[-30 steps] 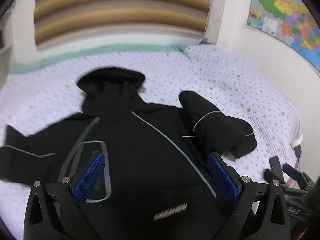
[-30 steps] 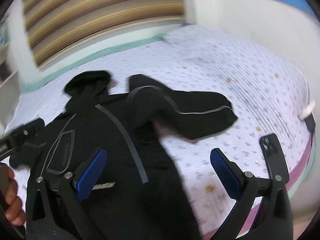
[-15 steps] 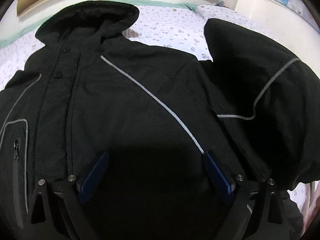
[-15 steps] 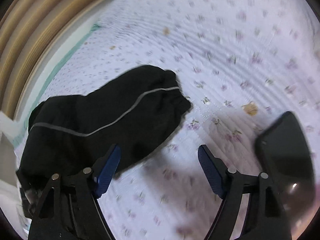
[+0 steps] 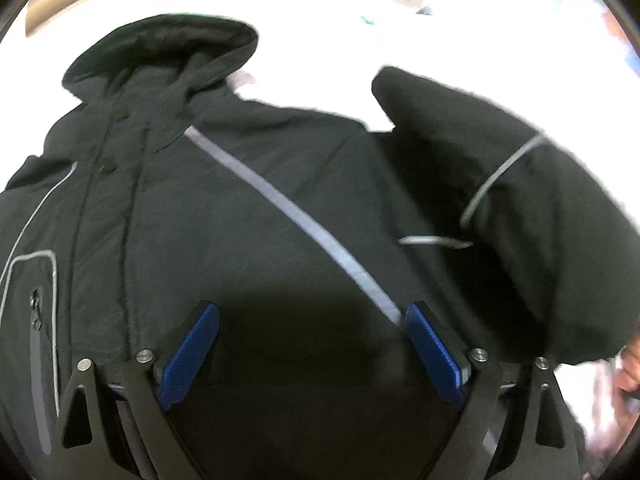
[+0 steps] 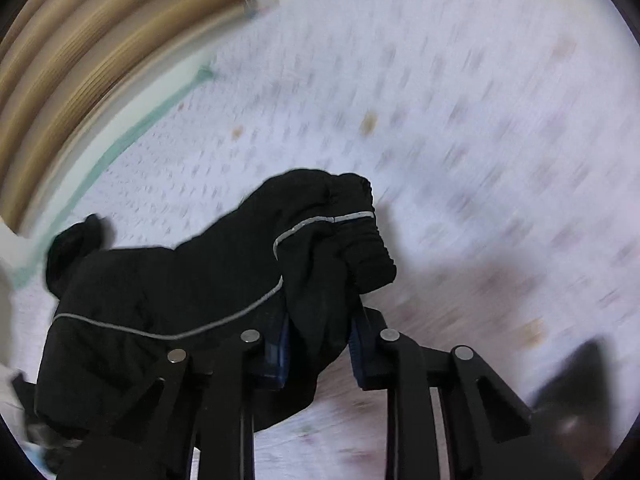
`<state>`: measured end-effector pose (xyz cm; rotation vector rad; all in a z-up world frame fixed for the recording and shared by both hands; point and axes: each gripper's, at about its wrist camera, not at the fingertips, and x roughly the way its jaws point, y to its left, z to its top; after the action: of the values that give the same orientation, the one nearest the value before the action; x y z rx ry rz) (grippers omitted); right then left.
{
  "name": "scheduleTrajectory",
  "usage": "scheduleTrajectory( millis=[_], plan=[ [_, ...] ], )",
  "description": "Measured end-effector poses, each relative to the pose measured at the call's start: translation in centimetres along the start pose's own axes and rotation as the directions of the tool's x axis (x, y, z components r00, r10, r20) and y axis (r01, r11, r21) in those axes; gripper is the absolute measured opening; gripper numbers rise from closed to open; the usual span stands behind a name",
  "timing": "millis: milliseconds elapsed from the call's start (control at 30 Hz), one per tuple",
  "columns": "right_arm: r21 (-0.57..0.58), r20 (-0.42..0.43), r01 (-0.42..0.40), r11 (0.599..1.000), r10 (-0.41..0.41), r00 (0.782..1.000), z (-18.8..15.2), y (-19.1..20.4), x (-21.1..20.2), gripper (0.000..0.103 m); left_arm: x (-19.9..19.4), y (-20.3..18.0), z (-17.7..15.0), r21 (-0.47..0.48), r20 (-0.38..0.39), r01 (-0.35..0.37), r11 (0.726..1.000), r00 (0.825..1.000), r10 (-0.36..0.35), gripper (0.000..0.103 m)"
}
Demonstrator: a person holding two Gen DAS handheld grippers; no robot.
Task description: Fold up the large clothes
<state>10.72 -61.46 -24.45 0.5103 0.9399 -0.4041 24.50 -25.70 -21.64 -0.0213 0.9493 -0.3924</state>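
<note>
A black hooded jacket with grey reflective piping lies front up on the bed, its hood at the far end. My left gripper hovers open just over the jacket's chest, both blue pads bare, nothing between them. The jacket's right sleeve is bent across beside the body. In the right wrist view that sleeve is bunched, and my right gripper is closing on the fabric just behind the elastic cuff, which sits pinched between the pads.
The jacket rests on a white bedsheet with a small floral print. A brown striped headboard runs along the far side. A dark flat phone-like object lies at the lower right. A person's hand shows at the right edge.
Both grippers dropped toward the jacket. The right one swung over to the sleeve end and went from wide open to pinching the fabric by the cuff, lifting it. The left stayed open.
</note>
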Motion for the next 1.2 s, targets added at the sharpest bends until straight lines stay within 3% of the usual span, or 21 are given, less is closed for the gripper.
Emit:
scheduleTrajectory(
  millis=[100,233,267,400,467,633,833,967,1033,1100,1200],
  plan=[
    [-0.04,0.114,0.136,0.99,-0.13,0.985,1.5,-1.5,-3.5,0.025,-2.8,-2.5,1.8,0.052,0.072,0.045,0.998,0.996,-0.049,0.093],
    [0.02,0.188,0.312,0.95,-0.31,0.932,3.4,-5.6,-6.6,0.024,-3.8,-7.3,3.5,0.16,0.096,0.109,0.981,0.987,-0.126,0.093],
    [0.039,0.194,0.352,0.935,-0.352,0.916,3.8,-6.6,-7.0,0.024,-3.1,-8.3,3.6,0.18,0.078,0.122,0.976,0.987,-0.137,0.093],
    [0.103,0.123,0.321,0.941,-0.333,0.935,4.0,-9.5,-6.1,0.022,3.4,-10.8,3.1,0.162,-0.124,0.209,0.964,0.974,-0.19,0.093],
    [0.088,0.105,0.339,0.937,-0.347,0.932,3.3,-9.4,-5.5,0.022,6.6,-10.9,2.1,0.162,-0.184,0.14,0.977,0.977,-0.109,0.093],
    [-0.002,0.093,0.266,0.964,-0.264,0.96,3.0,-7.7,-4.8,0.022,4.9,-10.6,1.9,0.192,-0.166,0.13,0.973,0.981,-0.098,0.093],
    [-0.138,0.109,0.086,0.987,-0.071,0.991,2.9,-0.4,-6.8,0.021,-2.3,-4.7,2.3,0.179,-0.058,0.128,0.976,0.991,-0.119,0.093],
    [-0.269,0.083,-0.03,0.963,0.054,0.995,1.5,7.5,-8.0,0.02,-7.9,1.7,1.5,0.135,0.018,0.072,0.988,0.997,-0.075,0.093],
    [-0.339,0.07,-0.066,0.938,0.096,0.993,0.4,11.8,-8.4,0.02,-10.4,5.4,1.0,0.112,0.049,0.009,0.994,0.999,-0.014,0.093],
    [-0.4,0.051,-0.102,0.911,0.133,0.99,-0.8,15.9,-8.7,0.02,-12.8,8.5,0.1,0.095,0.088,-0.067,0.993,0.994,0.058,0.093],
    [-0.476,0.016,-0.154,0.866,0.184,0.983,-3.2,21.7,-9.1,0.02,-15.7,12.3,-1.4,0.054,0.12,-0.11,0.992,0.988,0.102,0.093]
  ],
)
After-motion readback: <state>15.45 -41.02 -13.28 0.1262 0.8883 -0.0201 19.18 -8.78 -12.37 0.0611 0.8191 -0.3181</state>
